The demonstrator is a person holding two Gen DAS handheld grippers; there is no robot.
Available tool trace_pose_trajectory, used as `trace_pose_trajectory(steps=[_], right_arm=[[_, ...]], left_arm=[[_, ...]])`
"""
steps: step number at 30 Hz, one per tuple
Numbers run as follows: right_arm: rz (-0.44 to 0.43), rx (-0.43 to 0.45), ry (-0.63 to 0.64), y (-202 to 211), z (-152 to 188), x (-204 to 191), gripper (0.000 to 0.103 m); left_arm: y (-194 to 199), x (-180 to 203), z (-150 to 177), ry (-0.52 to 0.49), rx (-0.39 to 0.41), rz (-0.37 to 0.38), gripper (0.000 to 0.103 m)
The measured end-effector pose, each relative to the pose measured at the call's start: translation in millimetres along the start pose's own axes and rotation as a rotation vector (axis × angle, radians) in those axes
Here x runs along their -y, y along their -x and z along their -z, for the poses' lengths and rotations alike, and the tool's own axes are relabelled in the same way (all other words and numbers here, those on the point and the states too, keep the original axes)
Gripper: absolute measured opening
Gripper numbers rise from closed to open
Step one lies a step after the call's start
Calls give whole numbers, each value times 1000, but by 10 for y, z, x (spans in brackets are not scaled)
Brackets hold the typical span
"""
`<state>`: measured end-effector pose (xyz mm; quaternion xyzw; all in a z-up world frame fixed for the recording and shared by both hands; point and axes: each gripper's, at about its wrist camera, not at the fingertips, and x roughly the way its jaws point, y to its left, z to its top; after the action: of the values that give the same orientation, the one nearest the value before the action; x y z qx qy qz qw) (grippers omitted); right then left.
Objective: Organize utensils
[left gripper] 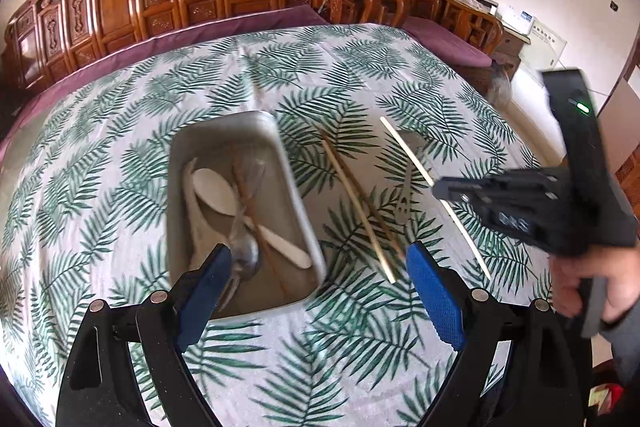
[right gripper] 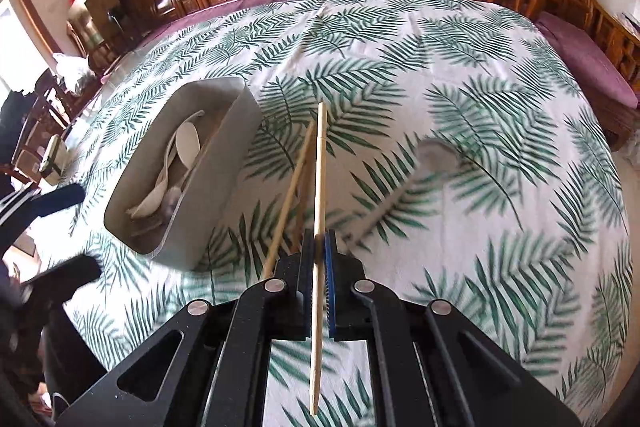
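Chopstick, a pale wooden rod, sits pinched between the right gripper's ribbed blue pads above a fern-print cloth. Left gripper hangs with fingers spread over a grey rounded bin holding white spoon and metal cutlery.

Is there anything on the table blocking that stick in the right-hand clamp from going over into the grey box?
Nothing visible blocks it. The right gripper holds the pale chopstick above the tablecloth; only a loose chopstick lies flat between it and the open grey bin.
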<state>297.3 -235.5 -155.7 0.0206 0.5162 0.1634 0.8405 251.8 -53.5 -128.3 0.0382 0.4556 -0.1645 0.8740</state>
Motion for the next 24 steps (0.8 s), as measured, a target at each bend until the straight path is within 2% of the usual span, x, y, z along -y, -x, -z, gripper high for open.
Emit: trace_pose_trajectory(steps=[4,9,11,13,15,17,18,24], right_arm=[[0,9,-23,108,207,181,6],[2,3,-44,105,377,381,6],[0,0,-52,101,430,452,6],[-3,0,-58,95,469,511,6],[-2,1,-63,89,488,543,6],[-1,6,-65,94,504,576,6],[0,9,-65,101,511,592,6],[0,28,-86,162,553,703,6]], left_arm=[[-167,187,-79,-29,-32,12,85],[-338,368,-184,-49,-63,16,71],[-414,420,-234,-56,-79,25,61],[-513,439,-280,-50,-104,37,57],[-638,439,-319,-31,-142,54,46],[-793,413,-370,10,-199,98,44],[-840,419,-387,9,-208,88,40],[-1097,469,-465,-32,-267,42,33]])
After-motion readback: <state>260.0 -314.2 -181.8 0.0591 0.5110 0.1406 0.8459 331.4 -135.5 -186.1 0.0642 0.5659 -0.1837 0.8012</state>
